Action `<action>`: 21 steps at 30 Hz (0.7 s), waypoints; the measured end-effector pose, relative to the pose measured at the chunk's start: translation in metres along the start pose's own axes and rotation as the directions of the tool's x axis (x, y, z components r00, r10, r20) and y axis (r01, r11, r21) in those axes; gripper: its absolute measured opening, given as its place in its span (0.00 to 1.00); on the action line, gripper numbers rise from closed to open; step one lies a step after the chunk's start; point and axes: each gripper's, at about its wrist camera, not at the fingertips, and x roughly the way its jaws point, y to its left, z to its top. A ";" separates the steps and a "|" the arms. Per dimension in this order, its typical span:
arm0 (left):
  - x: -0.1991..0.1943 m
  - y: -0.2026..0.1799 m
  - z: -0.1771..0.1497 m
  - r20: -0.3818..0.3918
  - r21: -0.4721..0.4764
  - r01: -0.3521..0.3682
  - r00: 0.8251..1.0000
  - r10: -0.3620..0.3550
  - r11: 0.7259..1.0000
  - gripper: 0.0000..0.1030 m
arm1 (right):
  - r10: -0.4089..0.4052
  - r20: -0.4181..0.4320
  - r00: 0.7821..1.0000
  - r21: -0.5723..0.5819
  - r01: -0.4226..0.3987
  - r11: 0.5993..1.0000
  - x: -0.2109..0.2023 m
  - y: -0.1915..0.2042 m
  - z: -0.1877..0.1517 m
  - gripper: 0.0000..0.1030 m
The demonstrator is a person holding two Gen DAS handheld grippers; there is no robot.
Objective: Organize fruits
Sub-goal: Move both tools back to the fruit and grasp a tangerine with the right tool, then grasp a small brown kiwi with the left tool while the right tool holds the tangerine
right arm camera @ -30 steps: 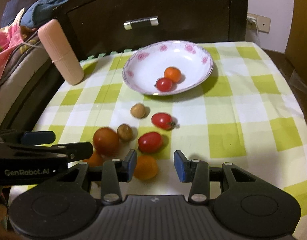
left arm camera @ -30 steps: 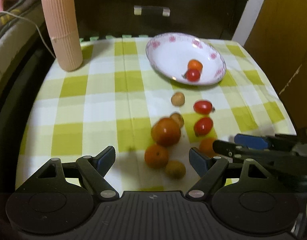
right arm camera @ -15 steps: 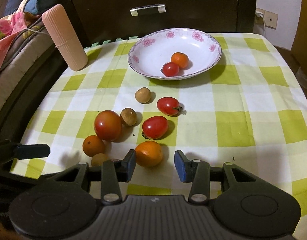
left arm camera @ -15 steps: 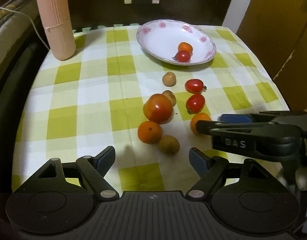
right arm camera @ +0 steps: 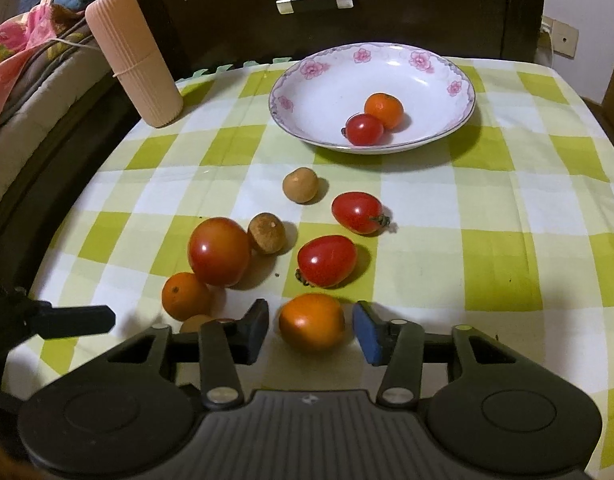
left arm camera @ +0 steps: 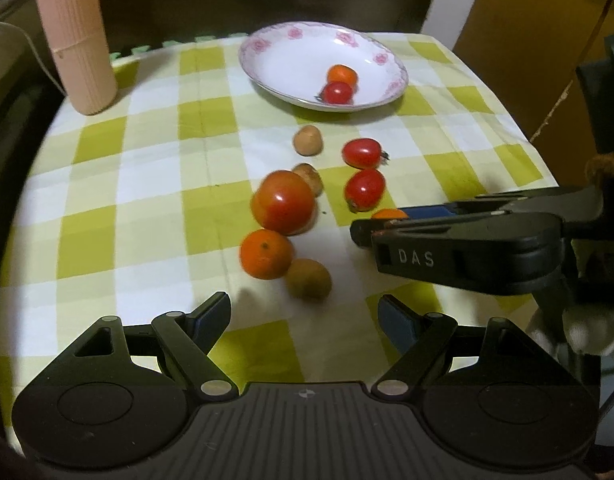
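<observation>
A white flowered plate (right arm camera: 307,80) (left arm camera: 275,52) at the back holds a small orange (right arm camera: 384,110) and a cherry tomato (right arm camera: 364,129). Loose fruit lies on the checked cloth: a big tomato (right arm camera: 218,251) (left arm camera: 283,202), two cherry tomatoes (right arm camera: 357,213) (right arm camera: 327,261), brown longans (right arm camera: 300,185) (right arm camera: 266,233) and an orange (left arm camera: 265,254). My right gripper (right arm camera: 312,329) is open, its jaws on either side of an orange fruit (right arm camera: 312,322) without touching it. My left gripper (left arm camera: 305,318) is open and empty, just short of a longan (left arm camera: 309,279).
A pink ribbed cylinder (right arm camera: 133,56) (left arm camera: 75,36) stands at the back left. A dark drawer front with a metal handle (right arm camera: 315,0) is behind the table. Bedding (right arm camera: 23,52) lies to the left. The table edge drops off at the right (left arm camera: 539,148).
The right gripper moved forward and now brackets the orange fruit. The left gripper drew back and the fruit sits farther from it.
</observation>
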 end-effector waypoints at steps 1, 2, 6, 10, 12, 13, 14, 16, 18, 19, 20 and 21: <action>0.002 -0.001 0.000 -0.001 0.002 0.008 1.000 -0.008 1.000 0.82 | 0.001 0.000 1.000 0.002 -0.001 1.000 -0.001 -0.001 0.000 0.33; 0.003 -0.002 0.000 0.001 0.003 0.014 1.000 -0.014 1.000 0.81 | 0.005 -0.001 1.000 0.007 -0.005 1.000 -0.001 -0.003 0.000 0.32; 0.011 -0.007 0.002 0.006 0.009 0.044 0.999 -0.044 0.999 0.76 | 0.007 -0.002 1.000 0.031 -0.007 0.999 -0.006 -0.010 -0.004 0.32; 0.023 -0.008 0.002 -0.012 0.009 0.039 0.999 -0.039 0.999 0.72 | 0.015 -0.002 1.000 0.054 -0.015 0.998 -0.011 -0.016 -0.007 0.32; 0.026 -0.009 0.002 0.000 0.017 0.023 1.000 -0.023 1.000 0.71 | 0.016 -0.001 1.000 0.063 -0.016 0.998 -0.012 -0.018 -0.008 0.32; 0.026 -0.009 0.003 0.001 0.019 0.019 1.000 -0.019 1.000 0.71 | 0.014 -0.001 1.000 0.066 -0.014 0.998 -0.013 -0.019 -0.009 0.32; 0.027 -0.010 0.004 0.005 0.016 0.018 1.000 -0.018 1.000 0.71 | 0.014 -0.001 1.000 0.070 -0.014 0.997 -0.013 -0.020 -0.009 0.32; 0.028 -0.010 0.004 0.015 0.020 0.018 1.000 -0.018 1.000 0.68 | 0.016 0.000 1.000 0.075 -0.016 0.997 -0.014 -0.022 -0.010 0.32; 0.028 -0.012 0.004 0.023 0.037 0.009 1.000 -0.009 0.999 0.58 | 0.015 -0.001 1.000 0.075 -0.015 0.997 -0.014 -0.023 -0.011 0.32; 0.028 -0.013 0.004 0.024 0.044 0.005 1.000 -0.006 0.999 0.56 | 0.013 -0.002 1.000 0.075 -0.013 0.997 -0.015 -0.024 -0.011 0.32; 0.027 -0.013 0.003 0.024 0.050 0.000 1.000 -0.001 0.999 0.52 | 0.011 -0.003 1.000 0.076 -0.011 0.997 -0.015 -0.024 -0.011 0.32; 0.026 -0.012 0.002 0.024 0.053 -0.003 1.000 0.002 0.999 0.49 | 0.009 -0.004 1.000 0.078 -0.009 0.997 -0.016 -0.025 -0.012 0.32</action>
